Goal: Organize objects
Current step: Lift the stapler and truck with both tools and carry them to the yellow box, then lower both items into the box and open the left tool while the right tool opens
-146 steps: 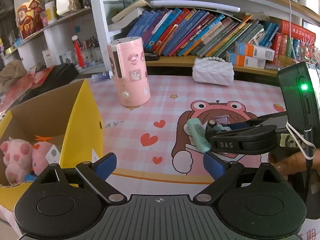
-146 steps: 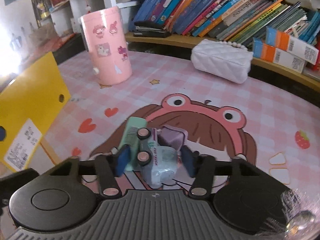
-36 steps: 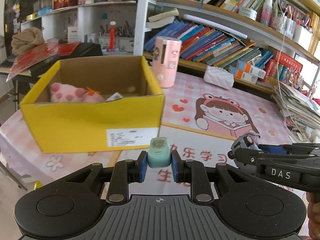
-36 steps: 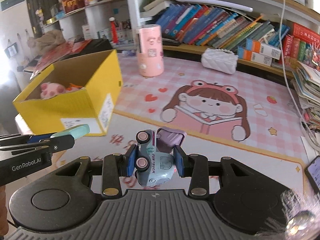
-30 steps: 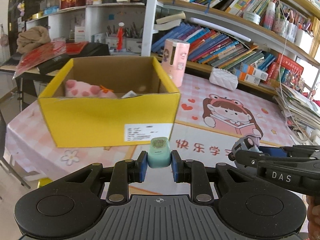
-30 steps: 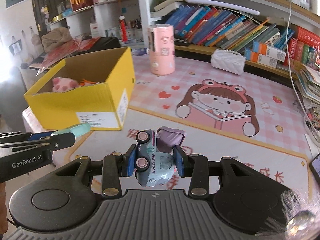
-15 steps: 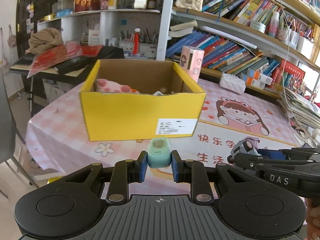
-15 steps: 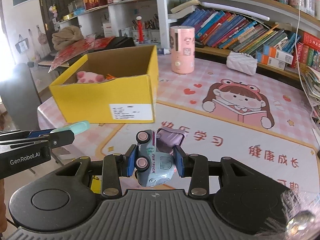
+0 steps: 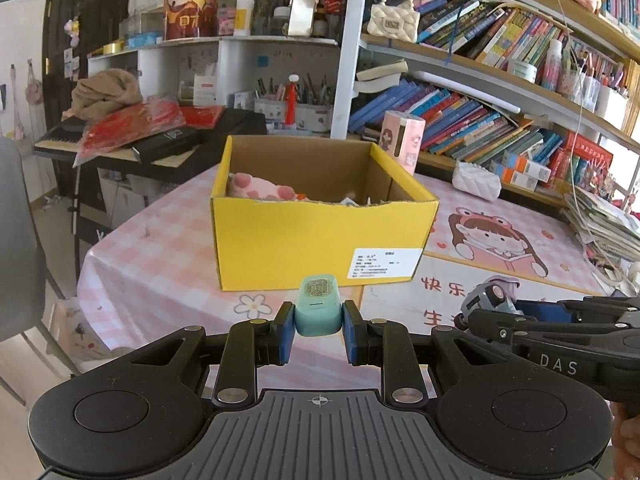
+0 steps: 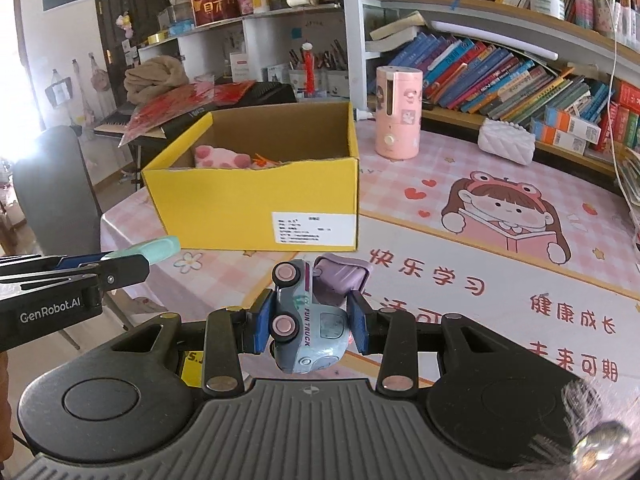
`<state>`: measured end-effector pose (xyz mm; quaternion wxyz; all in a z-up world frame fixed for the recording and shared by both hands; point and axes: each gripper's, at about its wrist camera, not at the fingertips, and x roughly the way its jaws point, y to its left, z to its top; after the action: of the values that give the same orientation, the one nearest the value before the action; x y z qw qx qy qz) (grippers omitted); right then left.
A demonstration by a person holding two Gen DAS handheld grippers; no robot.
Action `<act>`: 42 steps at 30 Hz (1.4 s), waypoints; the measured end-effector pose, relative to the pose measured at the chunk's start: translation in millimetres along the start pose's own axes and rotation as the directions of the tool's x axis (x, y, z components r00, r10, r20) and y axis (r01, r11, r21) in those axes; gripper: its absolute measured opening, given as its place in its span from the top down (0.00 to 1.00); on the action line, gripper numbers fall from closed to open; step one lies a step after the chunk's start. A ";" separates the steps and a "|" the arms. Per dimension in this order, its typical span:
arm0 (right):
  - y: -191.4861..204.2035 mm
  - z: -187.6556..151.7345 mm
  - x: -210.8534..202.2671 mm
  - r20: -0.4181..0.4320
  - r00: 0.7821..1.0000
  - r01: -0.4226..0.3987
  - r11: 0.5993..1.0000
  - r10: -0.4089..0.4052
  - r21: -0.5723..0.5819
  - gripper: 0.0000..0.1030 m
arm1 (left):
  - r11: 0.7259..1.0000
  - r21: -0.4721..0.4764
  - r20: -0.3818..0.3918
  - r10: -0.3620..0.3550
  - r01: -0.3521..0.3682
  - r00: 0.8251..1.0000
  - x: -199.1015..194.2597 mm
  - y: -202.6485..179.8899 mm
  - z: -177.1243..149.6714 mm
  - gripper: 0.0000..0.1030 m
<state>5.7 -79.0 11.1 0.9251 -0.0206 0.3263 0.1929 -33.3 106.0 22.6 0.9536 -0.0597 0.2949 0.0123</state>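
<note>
**Left wrist view and right wrist view: both grippers loaded, box ahead**

Left wrist view: the left gripper (image 9: 319, 322) is clamped on a small mint-green case (image 9: 318, 305), whose patterned end faces the camera. The right gripper (image 9: 492, 312) enters from the right edge, seen side-on; only a wheel and a lilac part of its load show here. This view looks over the near wall of the yellow cardboard box (image 9: 320, 240) and shows a pink spotted plush toy (image 9: 260, 186) and small items inside, near that wall.

Right wrist view: the right gripper (image 10: 310, 322) is clamped on a grey-blue toy truck (image 10: 306, 328) lying on its side, pink wheels toward the left finger, lettered "FUN TRUCK", with a lilac part at its far end. The left gripper (image 10: 132, 258) shows at the left edge, the mint-green case (image 10: 160, 249) jutting from its tip as a long slim body, a shape the other view does not reveal. The box (image 10: 256, 208) stands ahead with the plush toy (image 10: 220, 158) inside.

Surface: the table (image 10: 460, 280) carries a pink checked cloth printed with a cartoon reading girl (image 10: 506, 216) and Chinese characters. Both held items are in the air, short of the box. A pink cylindrical appliance (image 10: 398, 114) and a white quilted purse (image 10: 506, 140) stand behind the box, apart from it.

Room: bookshelves (image 10: 500, 72) packed with leaning books line the back; a cluttered side table (image 9: 152, 140) stands to the left.
</note>
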 end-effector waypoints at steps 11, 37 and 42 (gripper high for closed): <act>14.3 6.3 2.4 0.013 1.000 0.016 1.000 -0.016 -0.018 0.65 | 1.000 0.006 0.032 -0.016 0.016 0.999 -1.2 11.3 6.3 0.78; 4.5 122.0 79.3 0.138 0.989 -0.028 0.989 0.048 -0.142 0.65 | 0.997 -0.010 0.143 0.079 -0.079 0.986 80.6 9.7 92.7 0.78; 1.2 136.1 115.3 0.096 0.993 -0.053 0.977 0.074 -0.208 0.65 | 0.993 -0.013 0.097 0.116 -0.115 0.989 110.2 6.6 94.4 0.78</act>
<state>168.5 -16.0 47.7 0.9271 -0.0953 0.2569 0.2557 110.2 122.7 37.2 0.9642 -0.0456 0.2510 0.0716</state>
